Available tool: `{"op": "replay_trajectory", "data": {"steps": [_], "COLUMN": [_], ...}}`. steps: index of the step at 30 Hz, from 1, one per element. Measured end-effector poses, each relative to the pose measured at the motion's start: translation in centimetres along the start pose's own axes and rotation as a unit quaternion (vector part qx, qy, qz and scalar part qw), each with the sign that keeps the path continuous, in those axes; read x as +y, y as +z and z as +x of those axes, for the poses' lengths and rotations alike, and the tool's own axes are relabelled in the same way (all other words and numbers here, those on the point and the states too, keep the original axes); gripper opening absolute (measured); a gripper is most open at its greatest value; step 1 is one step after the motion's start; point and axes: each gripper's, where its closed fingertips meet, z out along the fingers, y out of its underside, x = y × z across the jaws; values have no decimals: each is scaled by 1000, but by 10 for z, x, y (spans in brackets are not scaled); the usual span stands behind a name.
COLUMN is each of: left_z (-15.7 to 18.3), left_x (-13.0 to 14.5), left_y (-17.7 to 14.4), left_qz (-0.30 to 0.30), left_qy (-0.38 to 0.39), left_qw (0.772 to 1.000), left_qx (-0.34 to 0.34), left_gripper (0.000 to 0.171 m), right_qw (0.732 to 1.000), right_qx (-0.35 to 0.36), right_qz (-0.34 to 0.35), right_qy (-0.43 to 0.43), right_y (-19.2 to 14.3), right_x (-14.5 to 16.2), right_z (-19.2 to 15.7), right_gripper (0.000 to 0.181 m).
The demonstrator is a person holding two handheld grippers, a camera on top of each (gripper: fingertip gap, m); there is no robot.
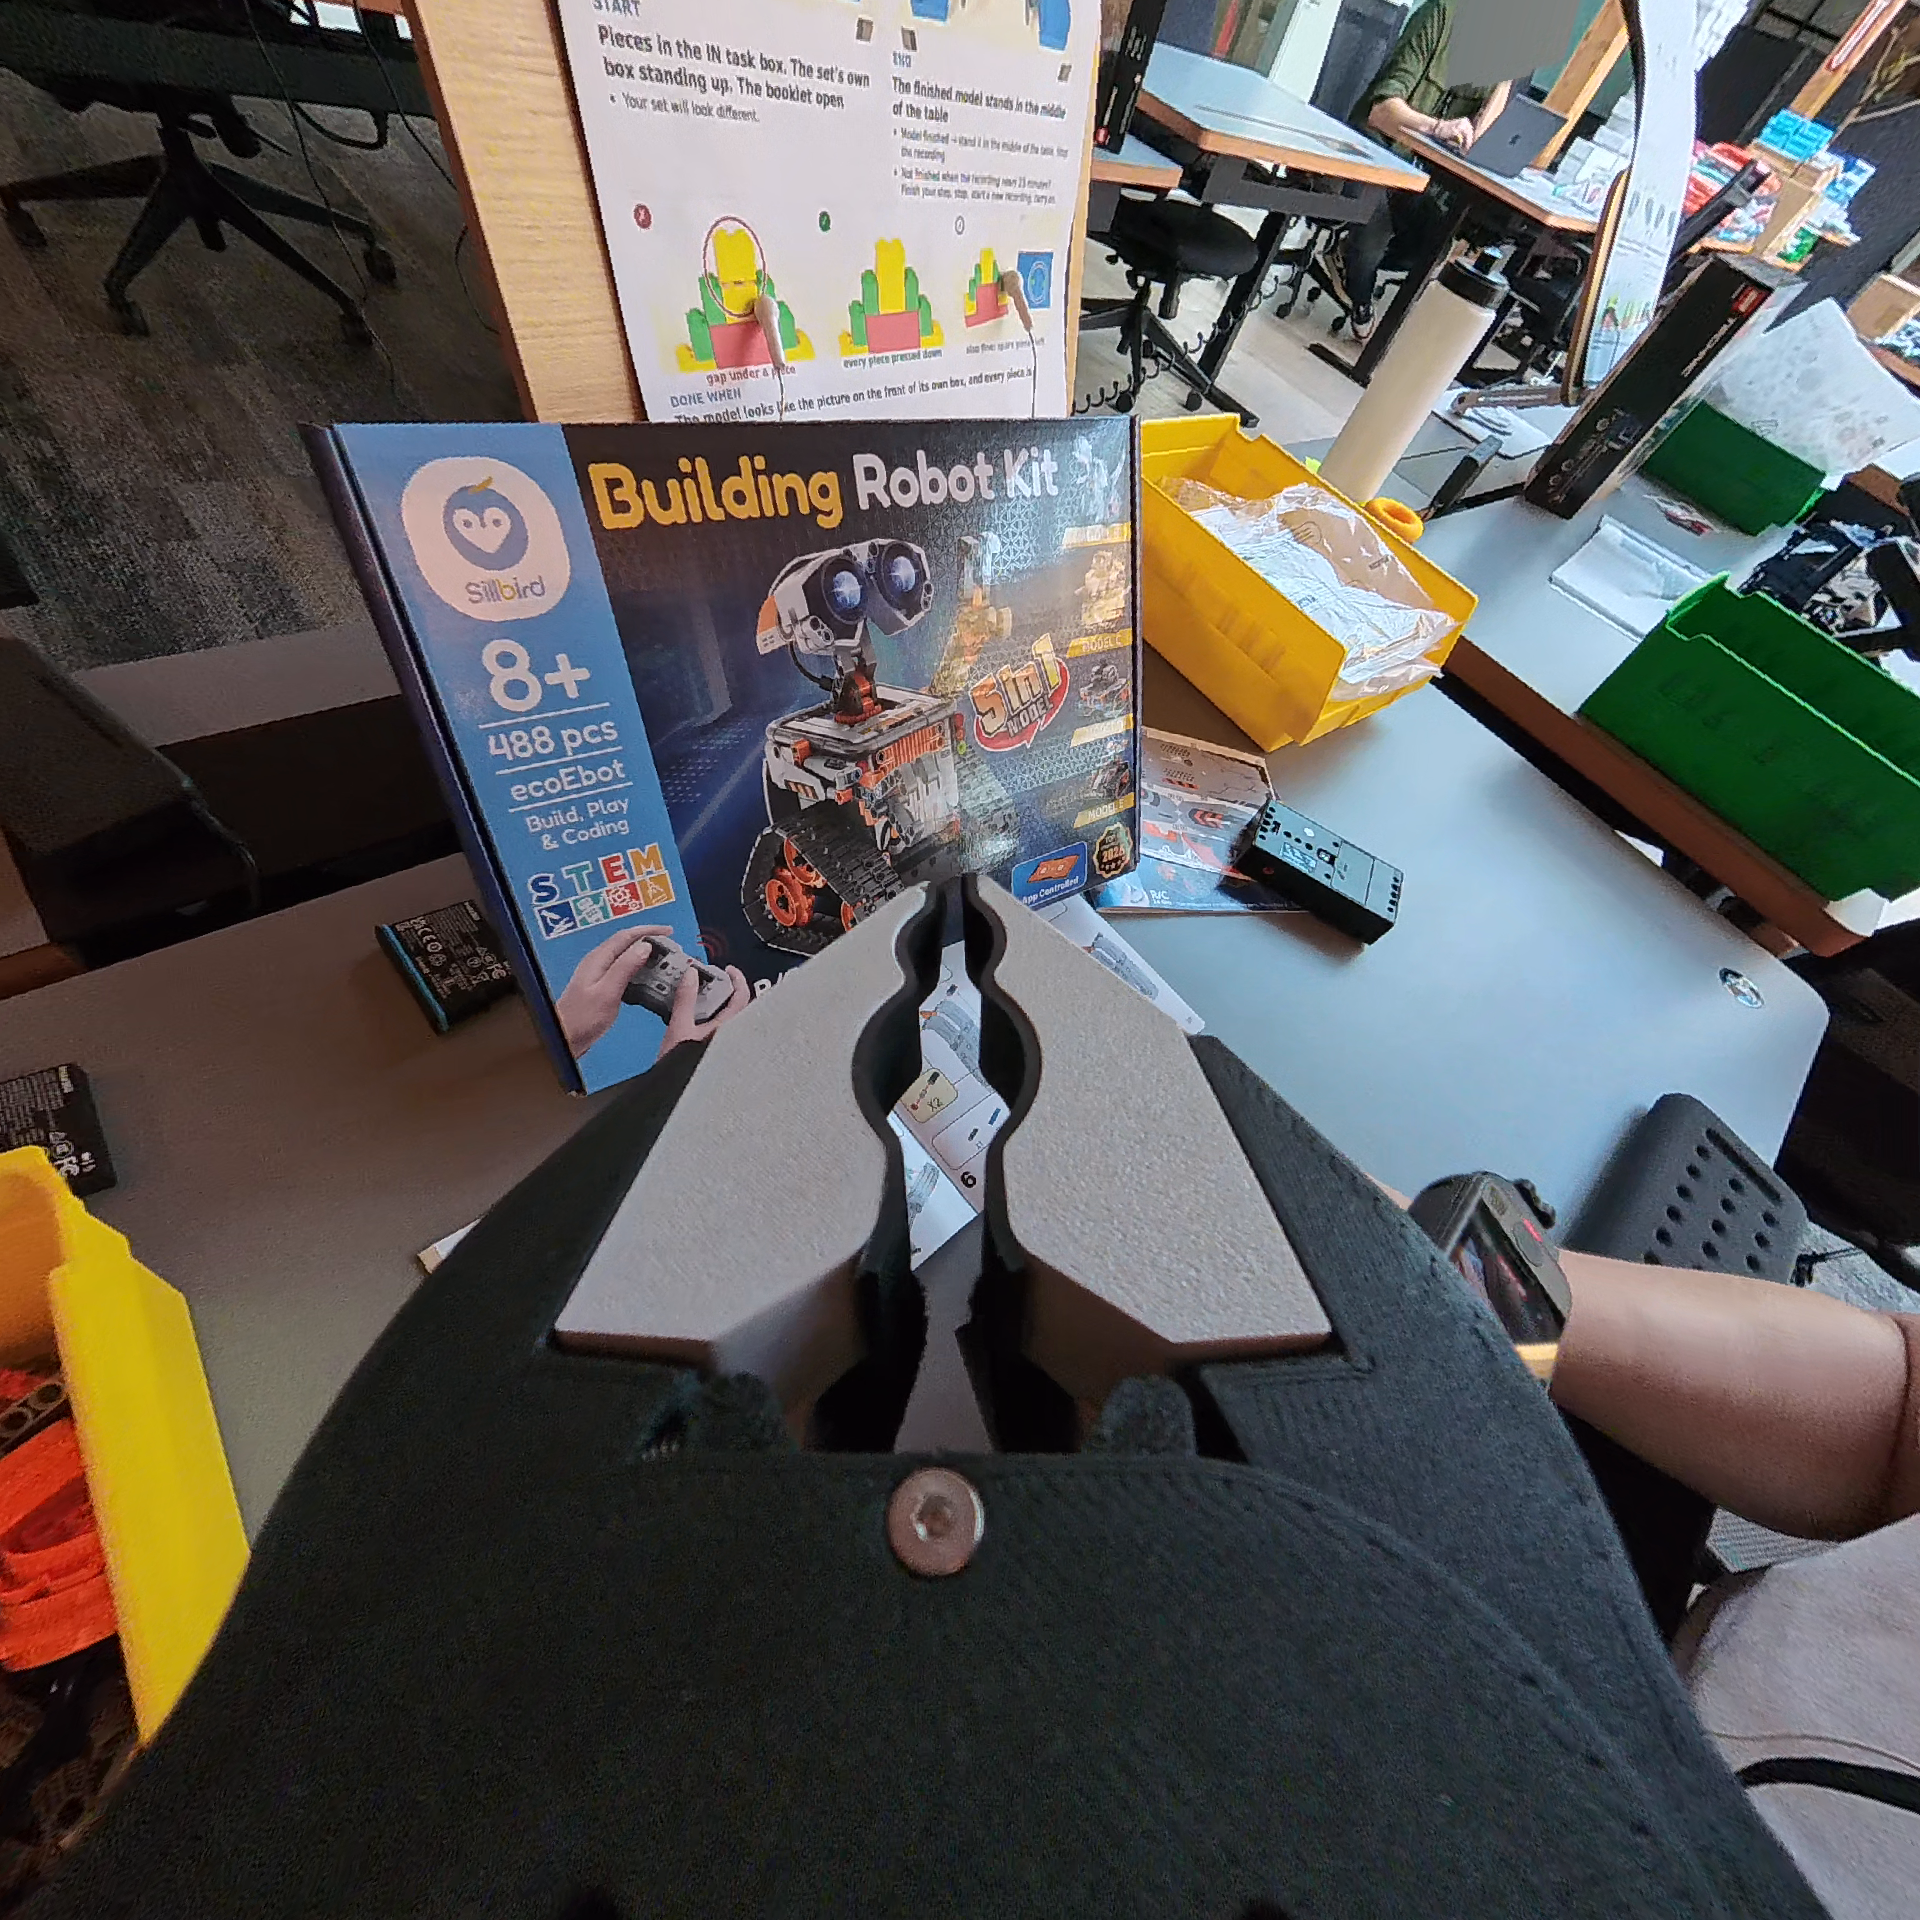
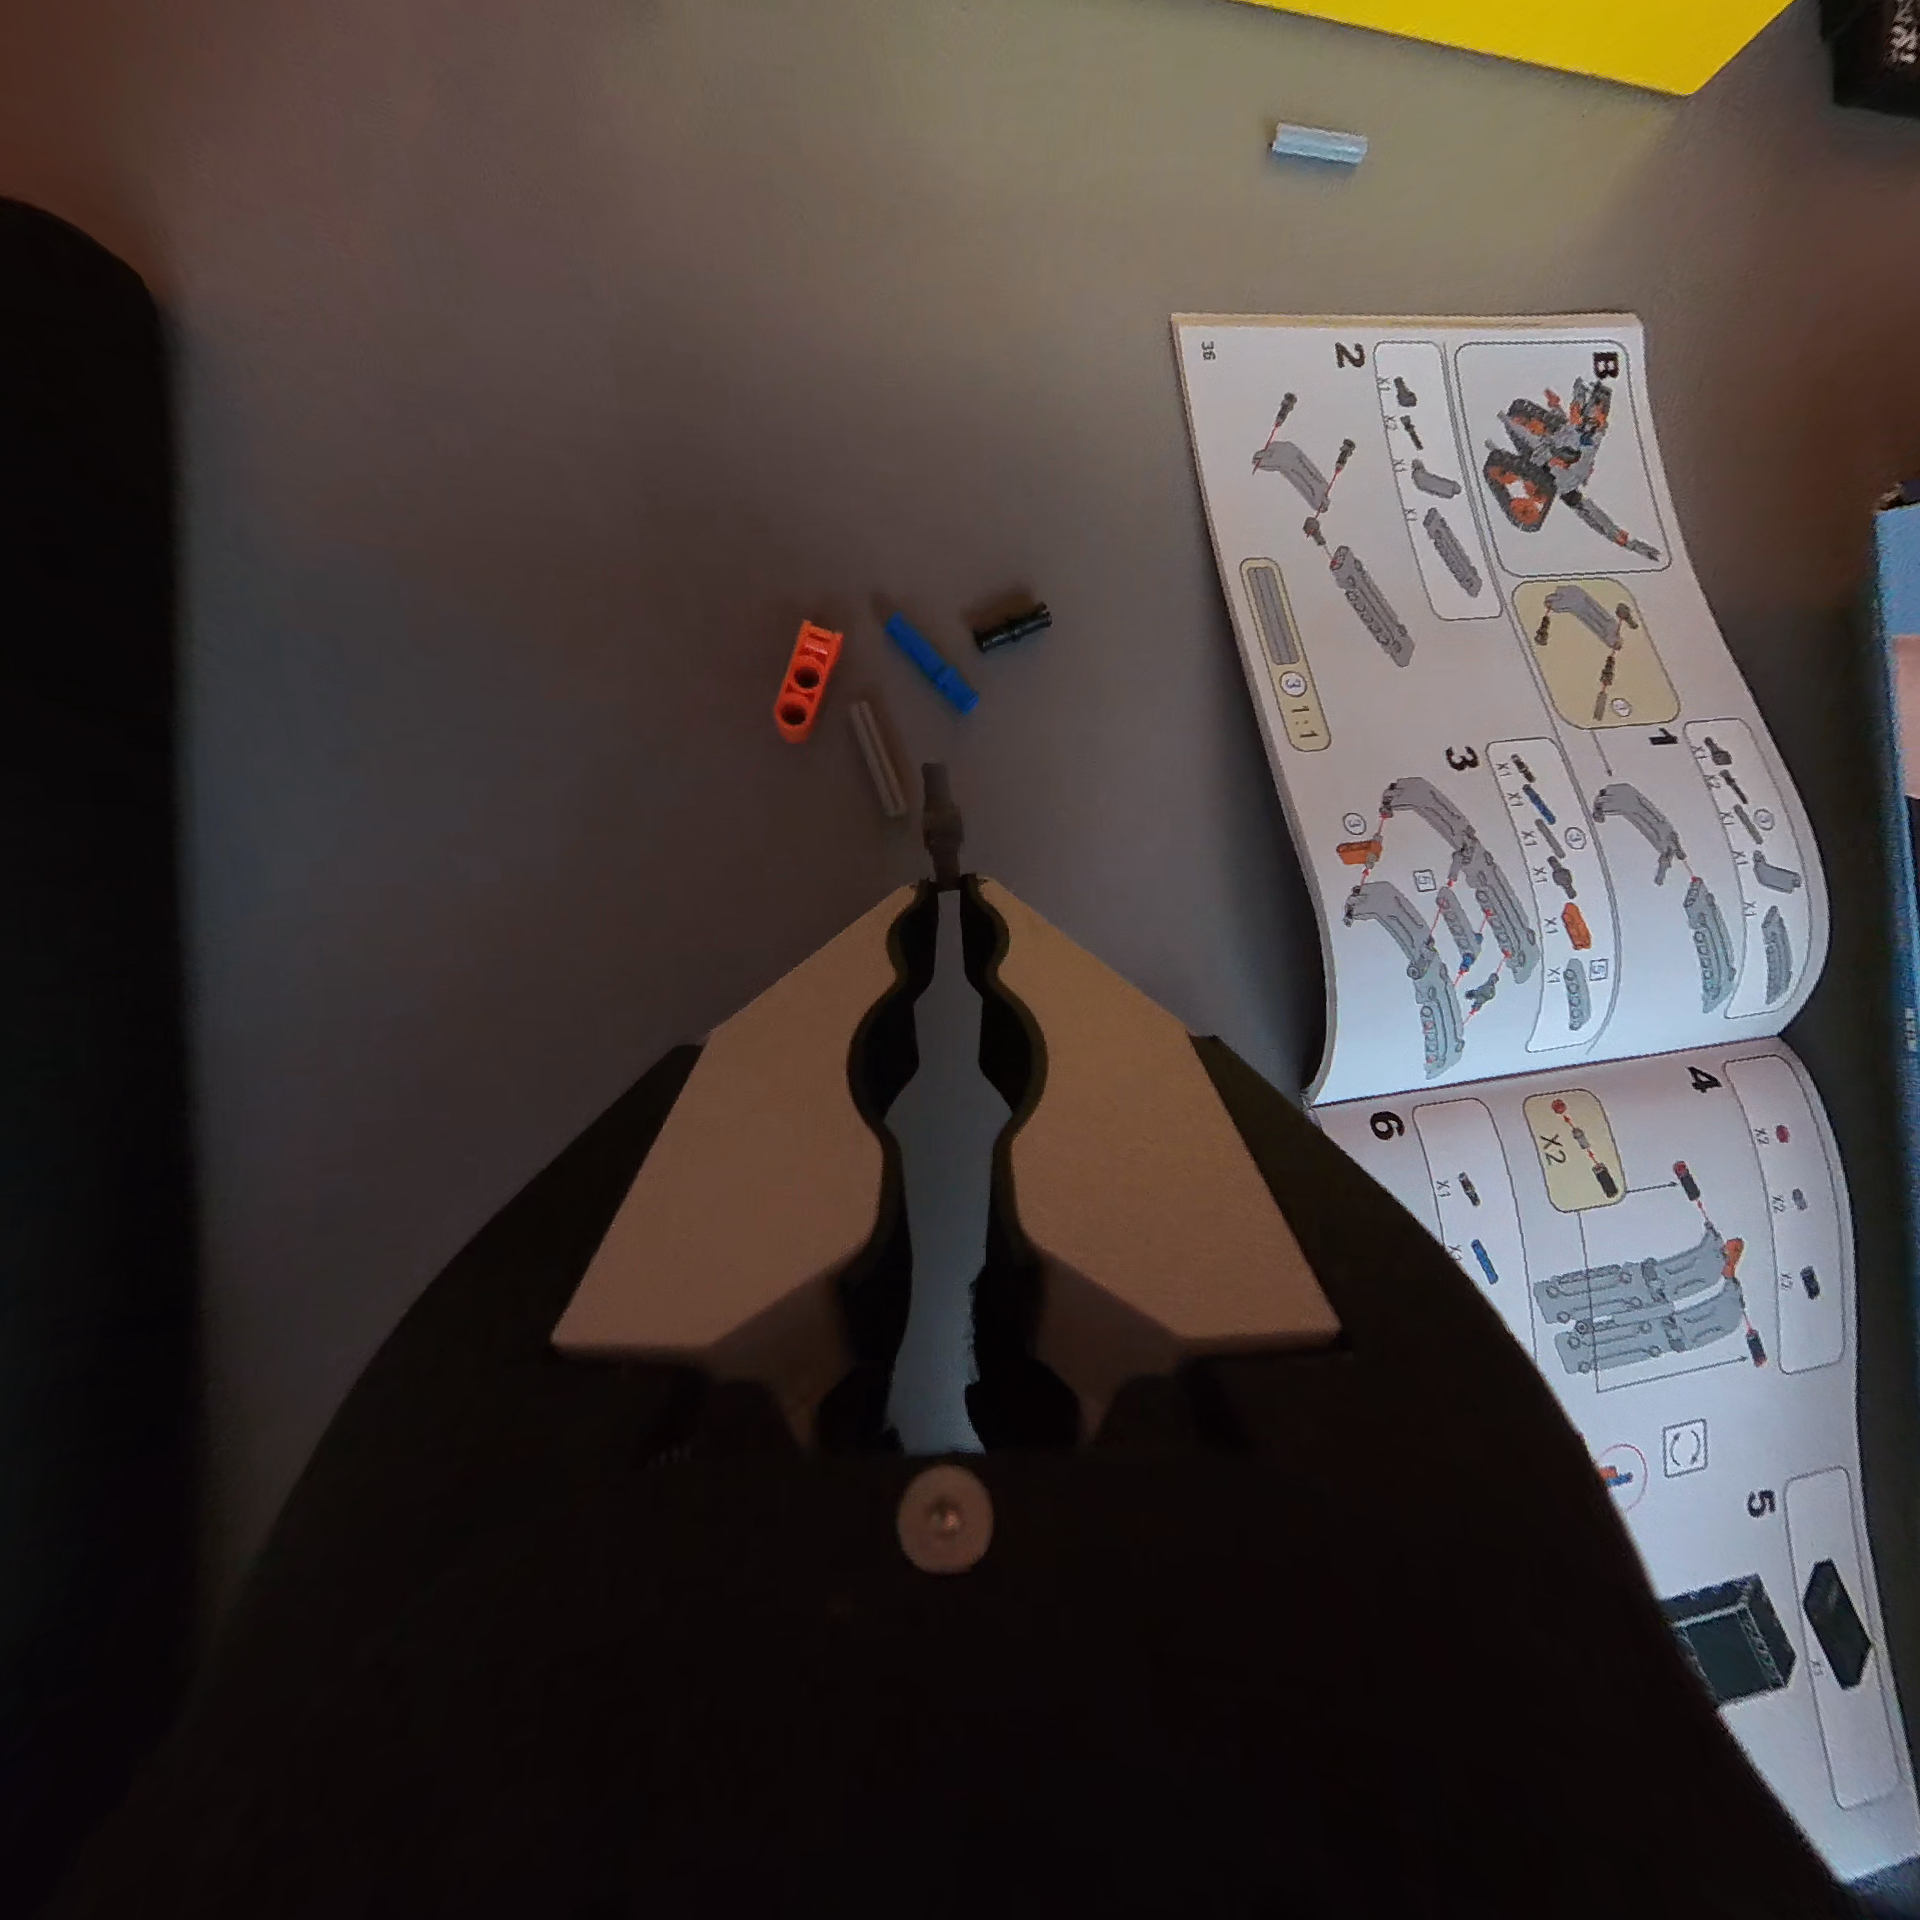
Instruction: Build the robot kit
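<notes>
Pinched at the very tips of the right gripper [image 2: 943, 883], a small dark grey pin [image 2: 940, 816] is being held with most of its length sticking out forward; the jaws are drawn together on its near end. Just beyond the pin, a loose cluster of parts is lying on the grey table [image 2: 520, 468]: a pale grey axle [image 2: 878, 755] closest to it, an orange two-hole connector [image 2: 807, 681] past that on the side away from the booklet, a blue pin [image 2: 931, 662] and a short black pin [image 2: 1012, 624] farther on. An open instruction booklet [image 2: 1507, 727] is lying flat beside the pin. Well beyond the pin, a light grey tube piece [image 2: 1317, 143] is resting alone near a yellow edge.

Judgement: the grip is shallow, so squeeze should be kept steady and the pin kept in line with the fingers, or it may be twisted out.

In the left wrist view, the left gripper [image 1: 953, 883] is being held above the table with jaws nearly closed and nothing seen between them; the booklet shows through the gap. Beyond it, a kit box [image 1: 727, 707] is standing upright; a black block [image 1: 1320, 868] and a yellow bin [image 1: 1226, 613] with clear bags are lying farther off.
</notes>
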Motion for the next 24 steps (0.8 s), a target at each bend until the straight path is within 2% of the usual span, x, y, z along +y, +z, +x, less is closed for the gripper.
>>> {"op": "replay_trajectory", "data": {"steps": [8, 17, 24], "left_z": [1, 0, 0], "left_x": [-3, -6, -4], "left_y": [-6, -8, -6], "left_qz": [9, 19, 13], "left_qy": [-3, -9, -7], "left_qw": [1000, 1000, 1000], "left_qx": [5, 10, 8], "left_gripper": [2, 2, 2], "right_qw": [998, 997, 996], "right_qx": [22, 49, 69], "right_qz": [-42, -64, -48], "right_qy": [-37, -3, 16], "right_y": [2, 4, 2], "right_x": [4, 7, 1], "right_z": [-6, -4, -2], "right_gripper": [4, 5, 11]}}
